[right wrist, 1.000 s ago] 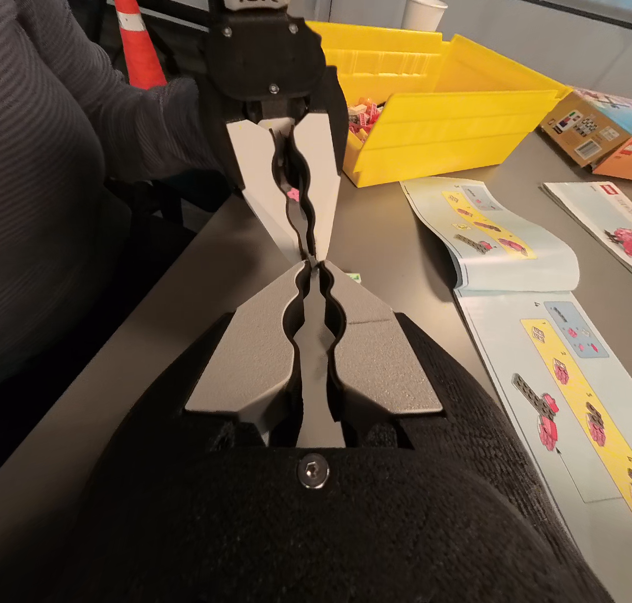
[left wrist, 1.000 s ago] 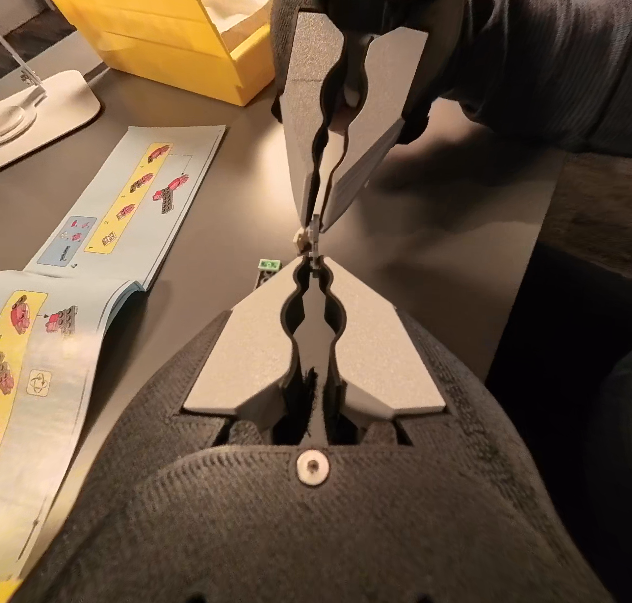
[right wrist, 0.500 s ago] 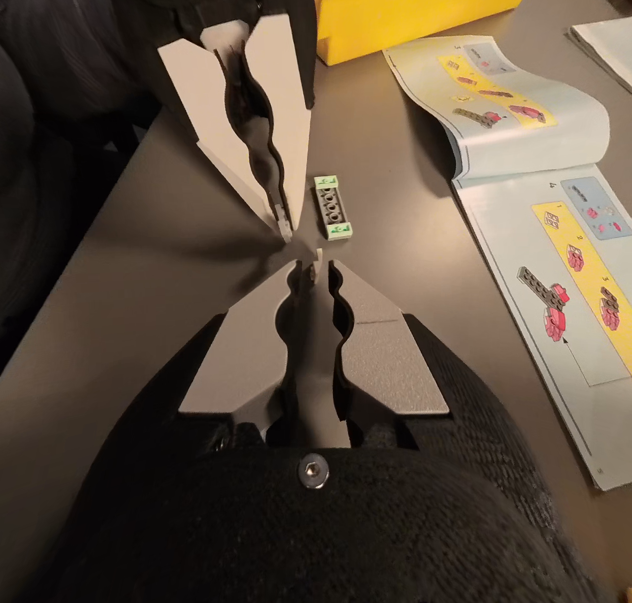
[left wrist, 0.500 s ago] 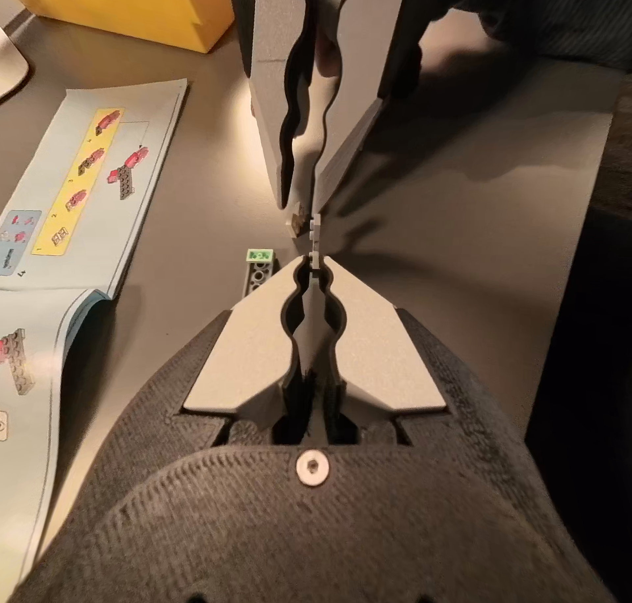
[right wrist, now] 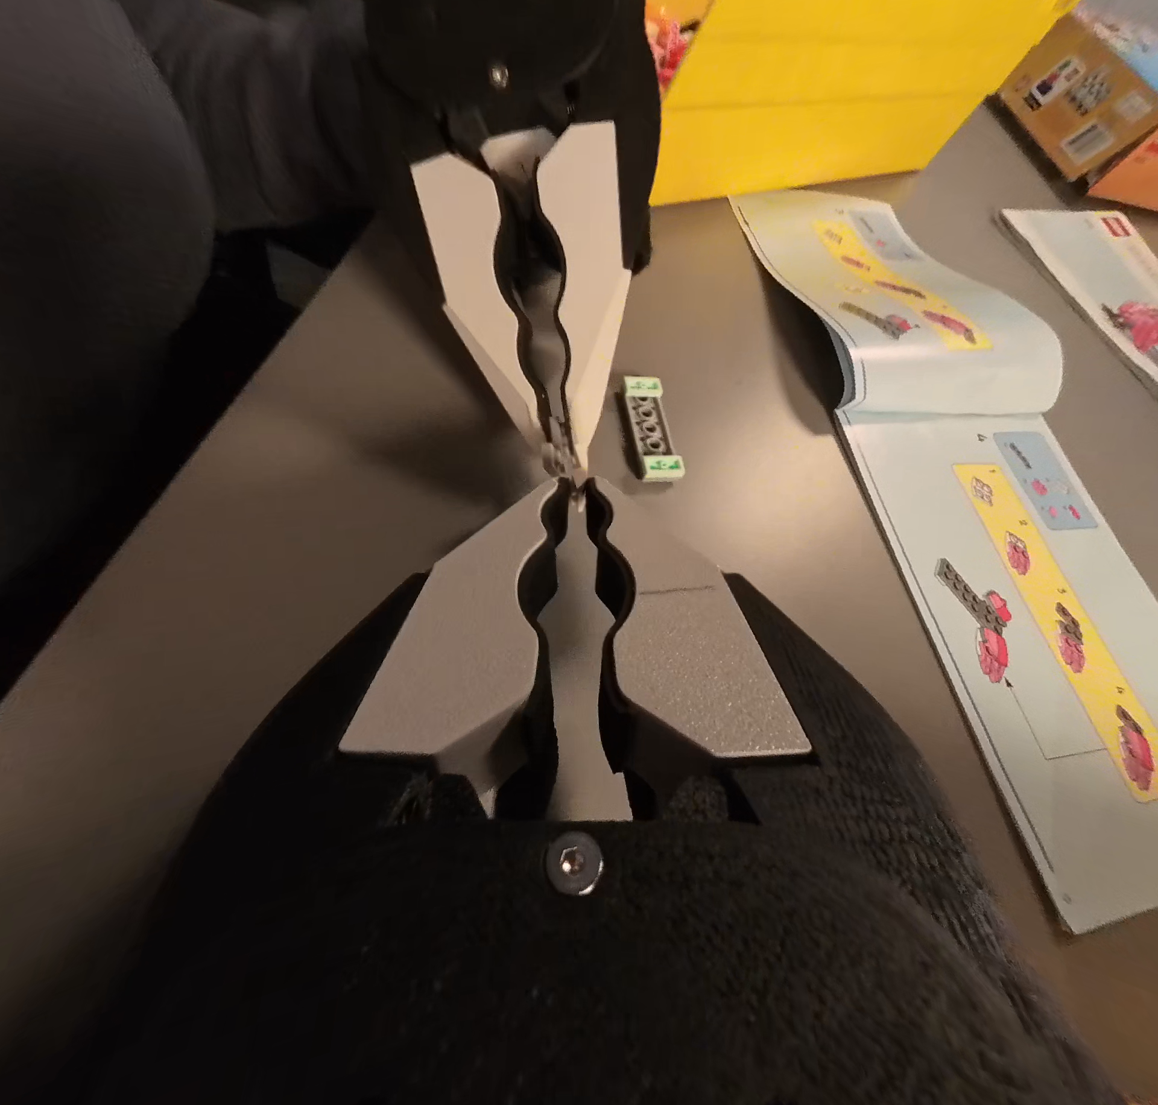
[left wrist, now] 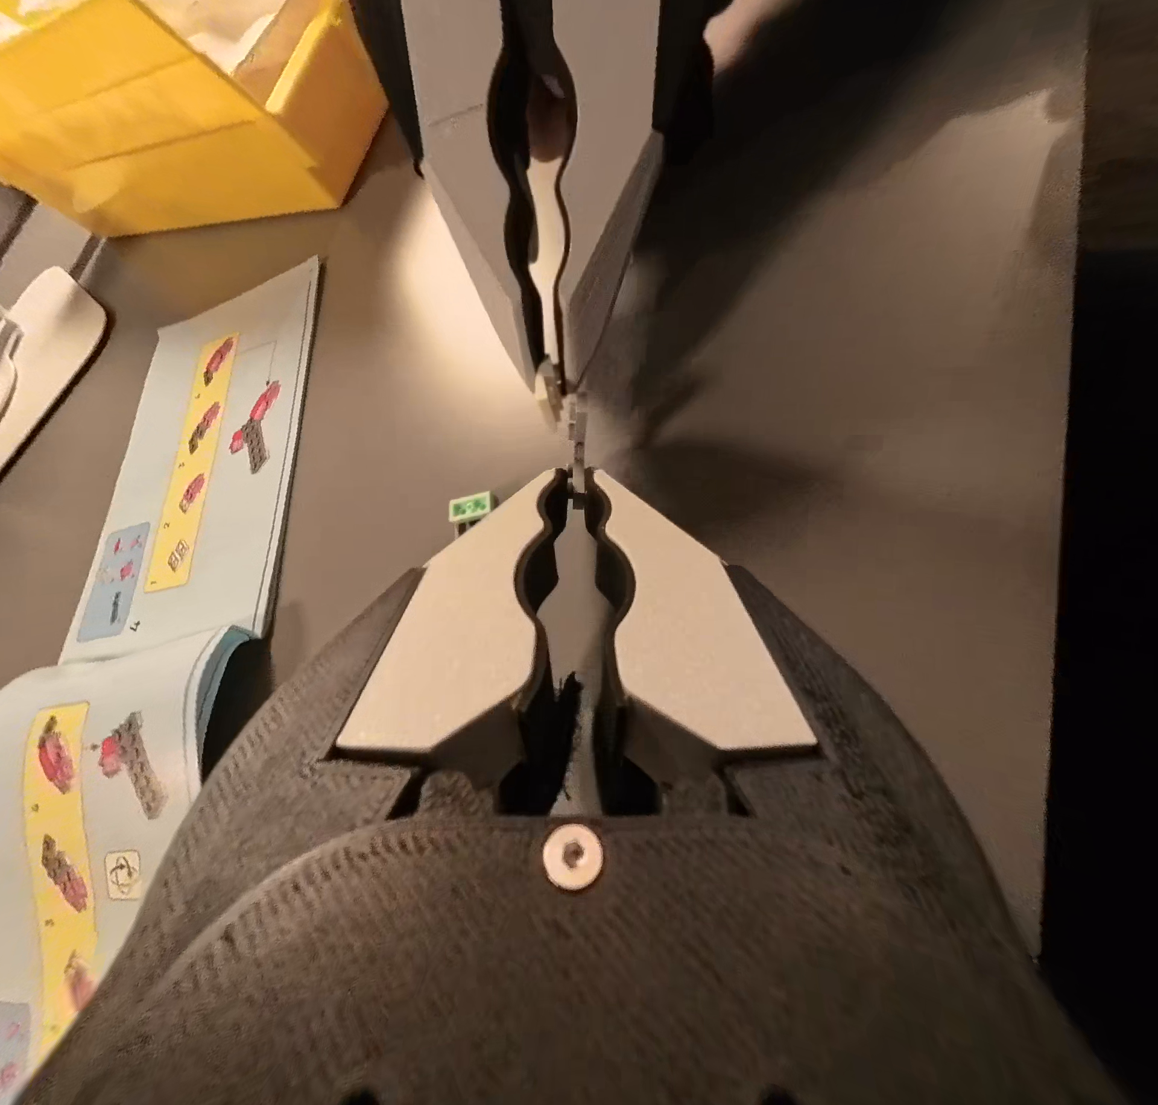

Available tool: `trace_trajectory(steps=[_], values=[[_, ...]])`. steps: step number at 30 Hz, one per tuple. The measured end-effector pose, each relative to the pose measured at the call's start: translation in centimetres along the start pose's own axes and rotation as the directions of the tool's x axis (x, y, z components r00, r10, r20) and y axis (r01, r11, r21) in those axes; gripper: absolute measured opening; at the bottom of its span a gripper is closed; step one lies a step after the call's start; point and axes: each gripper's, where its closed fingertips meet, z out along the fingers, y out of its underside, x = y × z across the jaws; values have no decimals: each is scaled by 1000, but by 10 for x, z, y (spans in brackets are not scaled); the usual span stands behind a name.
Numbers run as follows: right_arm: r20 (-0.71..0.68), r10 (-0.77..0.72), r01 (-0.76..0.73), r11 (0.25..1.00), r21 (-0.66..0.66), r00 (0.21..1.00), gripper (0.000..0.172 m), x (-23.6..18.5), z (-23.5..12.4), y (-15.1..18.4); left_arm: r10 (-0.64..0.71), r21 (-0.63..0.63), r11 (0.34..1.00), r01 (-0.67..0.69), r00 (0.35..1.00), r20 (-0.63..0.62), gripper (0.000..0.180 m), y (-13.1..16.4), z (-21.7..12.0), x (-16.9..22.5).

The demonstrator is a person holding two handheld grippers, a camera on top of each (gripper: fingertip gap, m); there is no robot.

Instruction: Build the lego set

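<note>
In the left wrist view my left gripper (left wrist: 573,479) is shut on a thin grey plate (left wrist: 574,432) that stands edge-on and sticks out beyond its tips. My right gripper (left wrist: 561,385) comes in from above, tip to tip with the left one, and is shut on a small tan piece (left wrist: 548,393) pressed beside the plate's far end. In the right wrist view my right gripper (right wrist: 576,491) pinches the tan piece (right wrist: 580,499), and the left gripper (right wrist: 561,448) holds the grey plate (right wrist: 554,448) just above it. Both hover over the dark table (right wrist: 313,511).
A grey brick with green end tiles (right wrist: 652,426) lies on the table right of the tips and also shows in the left wrist view (left wrist: 473,506). Open instruction booklets (right wrist: 940,354), a yellow bin (right wrist: 846,72) and cardboard boxes (right wrist: 1078,103) lie beyond. The table edge (left wrist: 1065,511) runs close by. The grippers are tip to tip, or close to it.
Half a second ago my right gripper stood open and apart from the left one, with the tan piece between its fingers. It has shut on it and come back tip to tip.
</note>
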Motion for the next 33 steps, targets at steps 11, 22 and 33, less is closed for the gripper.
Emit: trace_trajectory(steps=[11,22,33], values=[[-33,20,-20,999,-28,999,3,1,1,4,47,8,999,-47,999,20,4,-1,1,-1],[-68,155,-164,974,-156,985,3,12,-1,29,-417,-5,909,418,907,-52,4,3,-2,-20],[-26,162,-164,975,-150,986,3,6,-1,27,-523,-116,852,511,845,-116,4,4,13,-10]])
